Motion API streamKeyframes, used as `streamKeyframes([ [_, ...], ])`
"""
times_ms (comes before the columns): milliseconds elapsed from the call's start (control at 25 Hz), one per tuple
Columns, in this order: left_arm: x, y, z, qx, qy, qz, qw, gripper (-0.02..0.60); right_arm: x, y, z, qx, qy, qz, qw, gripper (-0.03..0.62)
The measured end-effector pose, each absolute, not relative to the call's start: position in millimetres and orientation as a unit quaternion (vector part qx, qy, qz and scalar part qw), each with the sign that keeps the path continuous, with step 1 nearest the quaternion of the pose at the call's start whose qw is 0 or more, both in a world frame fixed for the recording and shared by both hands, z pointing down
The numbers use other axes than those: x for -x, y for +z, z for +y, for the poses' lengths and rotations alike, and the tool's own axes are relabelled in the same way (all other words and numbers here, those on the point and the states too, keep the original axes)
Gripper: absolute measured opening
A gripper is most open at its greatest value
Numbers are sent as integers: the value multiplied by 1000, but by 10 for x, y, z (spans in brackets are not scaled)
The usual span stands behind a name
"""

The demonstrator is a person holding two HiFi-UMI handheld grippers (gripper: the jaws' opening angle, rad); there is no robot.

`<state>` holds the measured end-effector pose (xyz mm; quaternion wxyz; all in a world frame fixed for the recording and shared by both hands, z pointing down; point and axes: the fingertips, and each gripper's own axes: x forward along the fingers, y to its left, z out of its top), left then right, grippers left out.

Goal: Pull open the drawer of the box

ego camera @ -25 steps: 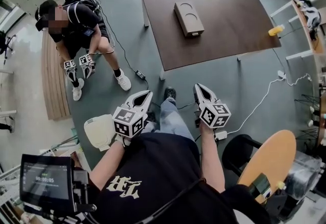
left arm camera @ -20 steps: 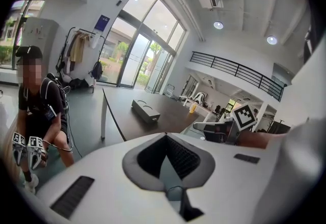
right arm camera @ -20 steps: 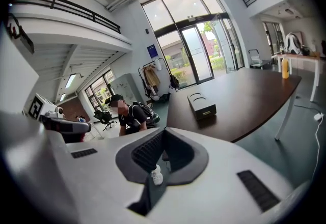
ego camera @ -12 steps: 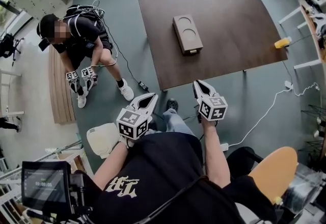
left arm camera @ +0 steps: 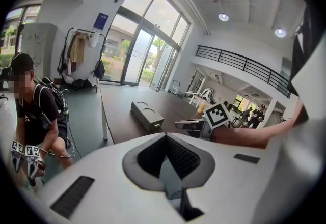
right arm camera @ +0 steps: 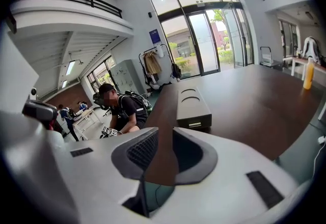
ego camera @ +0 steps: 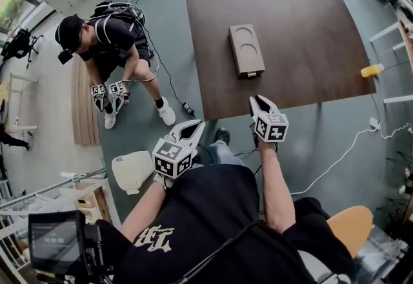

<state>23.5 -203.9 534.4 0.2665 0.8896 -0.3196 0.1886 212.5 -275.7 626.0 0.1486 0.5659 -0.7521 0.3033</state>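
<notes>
head view: grey-brown oblong box (ego camera: 246,50) mid dark brown table (ego camera: 303,31), drawer end toward near edge | right gripper view alone: pale strip on drawer front (right arm camera: 196,125) | right gripper (ego camera: 258,101) at near edge, box straight ahead, apart; jaws just opening, narrow gap, empty | left gripper (ego camera: 199,124) off near-left corner, closed, empty | black shirt (ego camera: 193,212) lettering unreadable

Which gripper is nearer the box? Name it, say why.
The right gripper: its tips overlap the table's near edge, close to the box; the left gripper hangs over the floor, farther off. The right jaws have just been opening, empty.
</notes>
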Motion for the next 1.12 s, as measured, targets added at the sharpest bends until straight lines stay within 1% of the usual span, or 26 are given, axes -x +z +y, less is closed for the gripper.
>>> streamKeyframes([
  [80,-258,5372,-2038,-885,190,-330,270,6,-2161,6378,-2819,-559,304,-754,162,75],
  [360,-330,5428,-2063,-872,186,-356,281,7,-2294,6649,-3042,-553,302,-753,190,89],
  [400,-318,5434,-2065,-871,186,-358,282,7,-2301,6685,-3072,-554,301,-751,194,105],
  [520,-275,5464,-2082,-867,188,-364,285,6,-2320,6827,-3156,-556,303,-746,207,120],
  [760,-319,5427,-2180,-866,187,-370,279,6,-2410,7057,-3372,-562,298,-735,233,123],
  [880,-304,5439,-2200,-864,187,-374,280,6,-2419,7228,-3456,-562,306,-727,247,156],
  [1120,-304,5485,-2223,-857,184,-383,292,6,-2498,7442,-3627,-569,310,-711,273,156],
])
